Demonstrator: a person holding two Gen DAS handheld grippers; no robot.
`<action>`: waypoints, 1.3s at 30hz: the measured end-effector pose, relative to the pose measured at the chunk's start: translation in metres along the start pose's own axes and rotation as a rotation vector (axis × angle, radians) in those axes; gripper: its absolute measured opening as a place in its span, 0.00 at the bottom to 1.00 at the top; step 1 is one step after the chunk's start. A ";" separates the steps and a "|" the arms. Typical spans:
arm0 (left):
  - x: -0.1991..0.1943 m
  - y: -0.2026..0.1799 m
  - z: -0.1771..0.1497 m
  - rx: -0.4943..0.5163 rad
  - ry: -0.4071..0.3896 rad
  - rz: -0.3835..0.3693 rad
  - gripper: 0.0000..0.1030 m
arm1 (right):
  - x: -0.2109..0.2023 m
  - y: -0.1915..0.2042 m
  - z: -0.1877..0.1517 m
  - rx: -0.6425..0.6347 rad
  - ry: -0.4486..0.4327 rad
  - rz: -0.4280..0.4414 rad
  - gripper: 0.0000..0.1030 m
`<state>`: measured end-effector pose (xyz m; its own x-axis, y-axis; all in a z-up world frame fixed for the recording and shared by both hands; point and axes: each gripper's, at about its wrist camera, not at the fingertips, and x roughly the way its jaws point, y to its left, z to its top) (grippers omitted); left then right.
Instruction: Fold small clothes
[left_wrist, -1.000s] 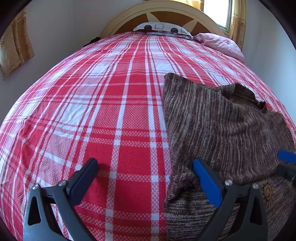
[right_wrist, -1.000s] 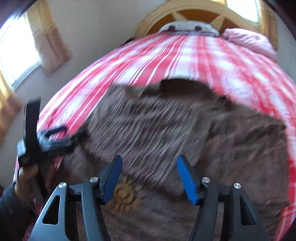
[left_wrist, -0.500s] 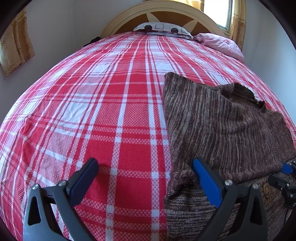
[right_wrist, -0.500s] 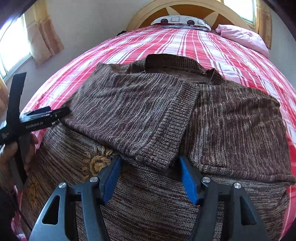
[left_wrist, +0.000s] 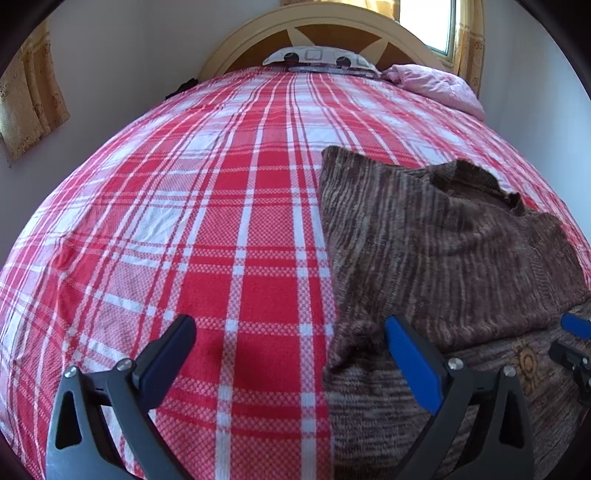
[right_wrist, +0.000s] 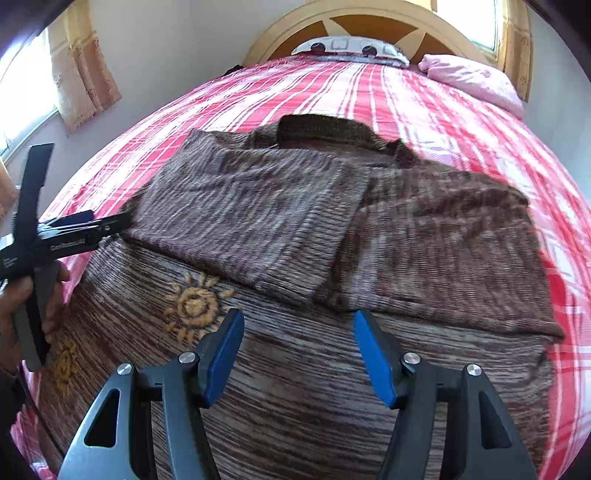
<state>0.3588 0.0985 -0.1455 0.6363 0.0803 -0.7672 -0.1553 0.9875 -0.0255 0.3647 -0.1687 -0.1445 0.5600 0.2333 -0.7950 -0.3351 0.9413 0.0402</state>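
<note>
Brown knit sweater lies under R tool & beside L tool, both spread apart.

Sweater hem running off right wrist view's bottom edge; far sleeve and collar smearing with blur. Bedspread foot edge hiding below both frames.

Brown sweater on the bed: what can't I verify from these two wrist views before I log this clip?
- Brown sweater hem: cut off by the bottom edge and hidden behind the right gripper in the right wrist view.
- Sweater's right side: cut off by the frame edge in the left wrist view.
- Knit detail: motion-blurred in the right wrist view.
- Left gripper lettering: too small to read in the right wrist view.
</note>
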 end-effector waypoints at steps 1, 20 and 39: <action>-0.005 -0.001 -0.002 0.003 -0.006 -0.009 1.00 | -0.002 -0.004 -0.002 0.003 -0.003 -0.011 0.61; -0.076 -0.014 -0.046 0.034 -0.108 -0.032 1.00 | -0.046 -0.024 -0.051 0.024 -0.054 -0.045 0.61; -0.125 -0.039 -0.094 0.078 -0.136 -0.074 1.00 | -0.092 -0.033 -0.107 0.078 -0.094 -0.053 0.61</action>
<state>0.2143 0.0370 -0.1090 0.7410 0.0198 -0.6712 -0.0491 0.9985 -0.0248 0.2433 -0.2468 -0.1378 0.6448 0.2012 -0.7374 -0.2454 0.9682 0.0496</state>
